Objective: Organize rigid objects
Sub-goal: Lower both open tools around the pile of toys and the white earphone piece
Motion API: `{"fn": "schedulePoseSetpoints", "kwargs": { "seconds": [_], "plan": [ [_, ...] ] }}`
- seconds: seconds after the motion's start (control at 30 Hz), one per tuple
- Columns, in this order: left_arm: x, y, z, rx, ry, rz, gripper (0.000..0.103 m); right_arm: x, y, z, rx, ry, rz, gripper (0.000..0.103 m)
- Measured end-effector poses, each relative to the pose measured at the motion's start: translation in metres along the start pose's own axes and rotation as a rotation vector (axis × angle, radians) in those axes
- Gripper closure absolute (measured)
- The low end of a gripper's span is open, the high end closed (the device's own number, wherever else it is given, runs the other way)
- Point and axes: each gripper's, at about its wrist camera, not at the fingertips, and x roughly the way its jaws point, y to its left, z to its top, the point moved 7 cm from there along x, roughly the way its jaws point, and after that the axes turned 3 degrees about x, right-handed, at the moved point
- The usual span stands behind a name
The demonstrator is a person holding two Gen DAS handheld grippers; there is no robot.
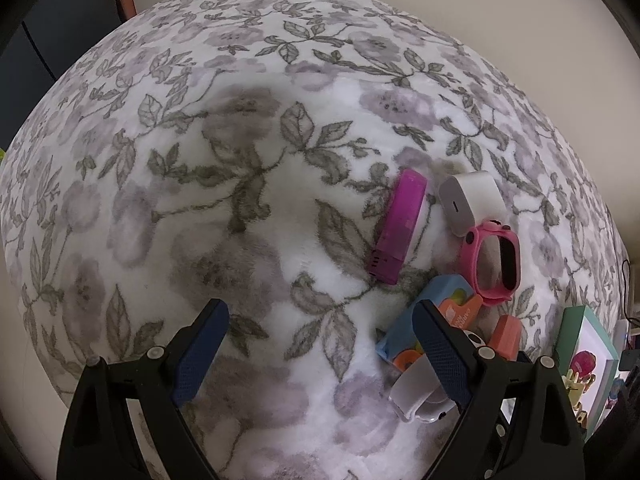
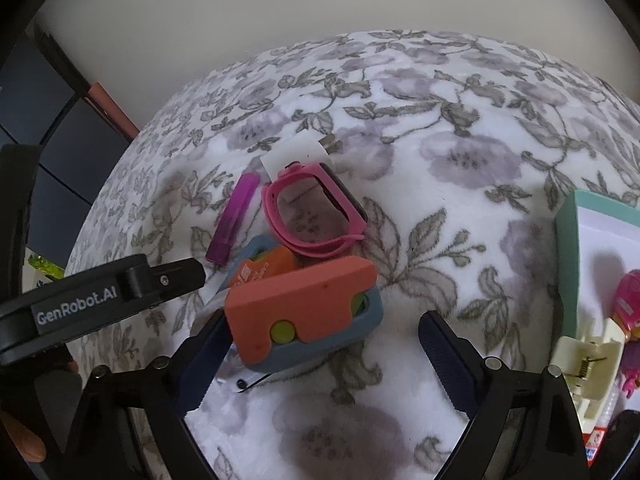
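We are working over a bed covered by a floral blanket (image 1: pixel 248 184) in grey and lilac, where a small pile of rigid things lies together. At the far end of the pile sits a white charger block (image 1: pixel 472 200), with a purple stick-shaped item (image 1: pixel 400 224) just to its left and a pink watch (image 1: pixel 494 260) leaning against its near side, strap looped into an oval. Nearer to us lies a blue and orange toy block (image 2: pixel 304 316) with a green button, and beside it in the left wrist view a white watch-like piece (image 1: pixel 418 390). Off to the right stands a teal-rimmed box (image 2: pixel 566 252) holding a pink toy figure (image 2: pixel 630 300) and a cream clip (image 2: pixel 588 364). Our left claw (image 1: pixel 320 356) hangs spread wide over bare blanket, its right finger crossing in front of the toy block, nothing between its pads. Our right claw (image 2: pixel 324 364) is also spread, pinching nothing; the toy block lies just beyond its left finger. The left claw's black body (image 2: pixel 100 300) juts in from the left of that view, close to the pile.
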Motion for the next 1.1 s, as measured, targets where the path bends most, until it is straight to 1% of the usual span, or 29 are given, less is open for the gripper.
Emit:
{"fn": "schedulePoseSetpoints", "kwargs": {
  "seconds": [0.17,0.23,0.27,0.3,0.33,0.6,0.83,0.87,0.9,0.93,1.1],
  "plan": [
    [0.003,0.002,0.002,-0.01,0.01,0.004,0.01,0.001,0.001,0.003,0.001,-0.012,0.014,0.011],
    [0.005,0.002,0.001,-0.013,0.015,0.004,0.01,0.0,0.001,0.004,0.002,-0.018,0.023,0.016],
    [0.005,0.003,0.001,-0.014,0.017,0.004,0.01,-0.001,0.002,0.004,0.004,-0.019,0.029,0.023],
    [0.005,0.002,0.002,-0.015,0.02,0.003,0.01,-0.001,0.003,0.005,0.005,-0.02,0.042,0.027],
    [0.005,0.002,0.002,-0.015,0.023,0.001,0.01,-0.001,0.004,0.004,0.005,-0.019,0.047,0.028],
    [0.001,-0.003,0.001,-0.002,0.022,-0.019,0.01,-0.004,0.002,0.002,-0.001,-0.013,0.045,0.028],
    [-0.004,-0.016,0.001,0.034,0.024,-0.032,0.01,-0.017,-0.008,0.004,0.023,-0.026,0.04,0.028],
    [-0.003,-0.018,0.002,0.04,0.024,-0.032,0.01,-0.02,-0.01,0.004,0.03,-0.027,0.038,0.033],
    [-0.003,-0.02,0.002,0.045,0.025,-0.032,0.01,-0.021,-0.012,0.004,0.033,-0.026,0.033,0.04],
    [-0.003,-0.021,0.001,0.05,0.028,-0.033,0.01,-0.023,-0.016,0.004,0.038,-0.027,0.025,0.052],
    [-0.003,-0.025,-0.001,0.053,0.033,-0.047,0.01,-0.027,-0.025,0.004,0.062,-0.024,0.019,0.054]
  ]
}}
